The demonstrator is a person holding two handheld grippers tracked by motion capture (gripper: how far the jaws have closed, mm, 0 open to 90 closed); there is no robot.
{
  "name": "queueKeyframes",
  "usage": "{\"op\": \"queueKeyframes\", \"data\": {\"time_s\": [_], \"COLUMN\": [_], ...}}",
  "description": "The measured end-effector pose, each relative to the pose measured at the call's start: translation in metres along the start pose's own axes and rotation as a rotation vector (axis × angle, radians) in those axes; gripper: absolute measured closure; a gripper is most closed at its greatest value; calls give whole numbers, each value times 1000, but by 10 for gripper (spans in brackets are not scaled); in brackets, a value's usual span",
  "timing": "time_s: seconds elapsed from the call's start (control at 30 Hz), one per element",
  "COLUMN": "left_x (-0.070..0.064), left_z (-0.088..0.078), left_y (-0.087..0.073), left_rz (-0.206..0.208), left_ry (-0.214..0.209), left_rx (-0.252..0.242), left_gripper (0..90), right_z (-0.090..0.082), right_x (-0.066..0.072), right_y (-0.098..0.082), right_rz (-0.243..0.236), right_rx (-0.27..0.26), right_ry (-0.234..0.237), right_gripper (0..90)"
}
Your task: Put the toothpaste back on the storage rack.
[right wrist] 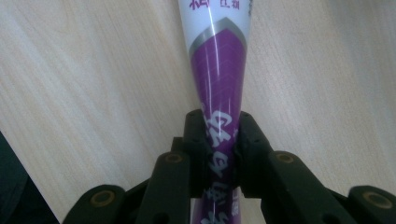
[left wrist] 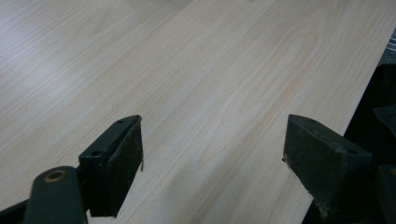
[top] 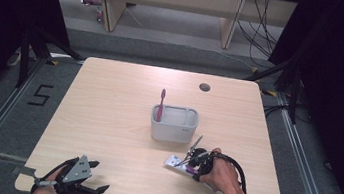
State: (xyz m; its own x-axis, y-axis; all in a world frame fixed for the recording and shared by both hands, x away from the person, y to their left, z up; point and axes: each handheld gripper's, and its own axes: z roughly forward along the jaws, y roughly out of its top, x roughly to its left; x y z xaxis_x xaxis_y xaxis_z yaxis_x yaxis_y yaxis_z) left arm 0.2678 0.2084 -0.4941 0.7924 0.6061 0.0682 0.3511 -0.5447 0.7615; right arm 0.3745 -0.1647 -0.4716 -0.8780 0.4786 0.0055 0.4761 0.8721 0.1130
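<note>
The right gripper view is showing what the high view is too small to tell: the right gripper (right wrist: pixel 219 135) is holding a toothpaste tube (right wrist: pixel 217 60), its jaws pressing on the tube's narrow purple part with white lettering, while the white part is running to the upper middle of the frame. In the high view the tube (top: pixel 174 162) is lying on the bench (top: pixel 106 118) at the lower right of centre, just below one grey holder (top: pixel 174 125) with one red toothbrush (top: pixel 161 104) standing in it. The left gripper (left wrist: pixel 212 149) is resting at the lower left, jaws standing wide apart over bare wood.
</note>
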Motion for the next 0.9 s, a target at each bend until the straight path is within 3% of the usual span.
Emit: {"op": "queueKeyframes", "data": {"time_s": [0.03, 0.07, 0.1, 0.17, 0.3, 0.33, 0.43, 0.5, 0.53, 0.57, 0.63, 0.73, 0.77, 0.9], "left_x": [1, 1, 1, 1, 0, -1, -1, 1, 0, 2, 1, 1, 1, 1], "left_z": [0, -1, -1, -1, 0, 1, 1, 2, 3, 2, 1, 1, 0, 0], "left_y": [0, 0, 0, 0, 0, 0, 0, 0, 0, -1, 0, 0, 0, 0], "left_rz": [10, 11, 8, 5, -3, -18, -9, 5, -11, 11, 7, -3, 1, 3], "left_ry": [3, 11, 8, 4, 1, 1, -5, -1, -7, 8, -5, -5, -10, -4], "left_rx": [6, 15, 13, 8, -1, -8, -5, 16, 5, 22, 11, 7, 18, 7], "left_gripper": [194, 194, 195, 196, 196, 196, 196, 196, 196, 196, 196, 196, 196, 196], "right_z": [0, -1, -1, -1, -10, -14, -25, -32, -35, -37, -41, -49, -52, -63], "right_x": [-1, 0, 0, -2, -4, -5, -7, -10, -10, -12, -13, -14, -12, -15], "right_y": [-1, -1, -2, -4, -10, -12, -17, -20, -21, -23, -26, -28, -29, -31], "right_rz": [-21, 6, -1, -8, 8, 8, 18, 22, 52, 46, 66, 58, 91, 103], "right_rx": [4, 1, 1, 1, -25, -47, -103, -178, -199, -219, -250, -322, -335, -423], "right_ry": [-23, -17, -8, -36, -46, -41, -48, -49, -40, -42, -56, -47, -35, -50], "right_gripper": [773, 773, 773, 774, 774, 774, 773, 774, 773, 773, 773, 773, 773, 773]}}
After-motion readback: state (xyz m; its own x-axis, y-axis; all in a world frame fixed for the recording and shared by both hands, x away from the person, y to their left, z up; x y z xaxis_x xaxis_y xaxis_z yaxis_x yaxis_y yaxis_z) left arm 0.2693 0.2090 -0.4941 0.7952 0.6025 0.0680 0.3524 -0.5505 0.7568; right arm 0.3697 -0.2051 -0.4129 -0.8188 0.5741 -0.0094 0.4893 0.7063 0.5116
